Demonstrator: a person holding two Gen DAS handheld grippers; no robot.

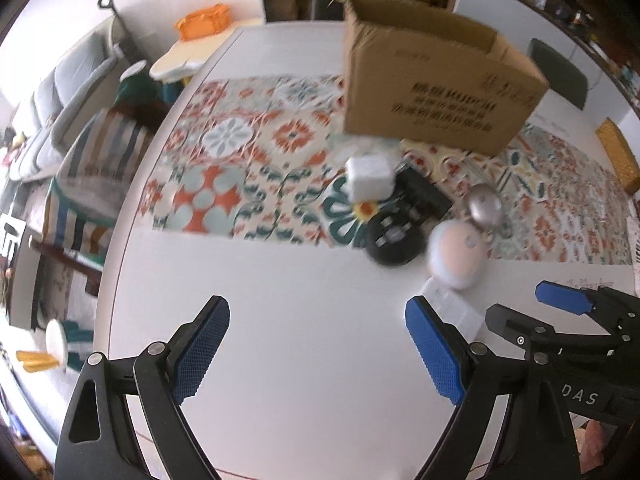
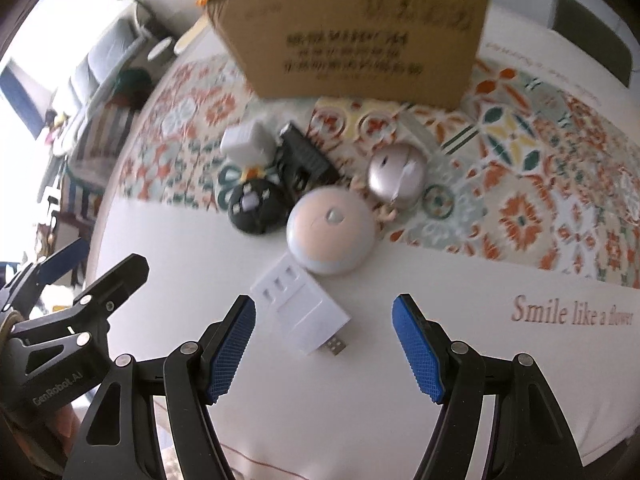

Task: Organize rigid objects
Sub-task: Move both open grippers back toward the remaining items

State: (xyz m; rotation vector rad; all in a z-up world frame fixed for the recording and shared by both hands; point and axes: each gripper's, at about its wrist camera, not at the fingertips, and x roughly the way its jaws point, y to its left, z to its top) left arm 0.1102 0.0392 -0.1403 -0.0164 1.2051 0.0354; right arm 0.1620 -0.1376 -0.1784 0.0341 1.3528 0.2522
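Note:
A cluster of small objects lies at the near edge of a patterned mat: a white cube charger (image 2: 246,142), a black block (image 2: 306,158), a black round device (image 2: 254,208), a pale round dome light (image 2: 330,230), a silver mouse (image 2: 396,176) and a flat white USB hub (image 2: 304,312). An open cardboard box (image 2: 352,28) stands behind them. My right gripper (image 2: 324,344) is open just above the USB hub, nothing between its pads. My left gripper (image 1: 318,352) is open over bare white tabletop, left of the cluster: charger (image 1: 368,176), black device (image 1: 394,240), dome light (image 1: 456,254).
The cardboard box (image 1: 436,84) stands on the patterned mat (image 1: 240,176). The white table (image 1: 280,280) has a curved left edge, with a striped chair (image 1: 92,168) and sofa beyond. The right gripper's body (image 1: 580,332) appears at the lower right of the left wrist view.

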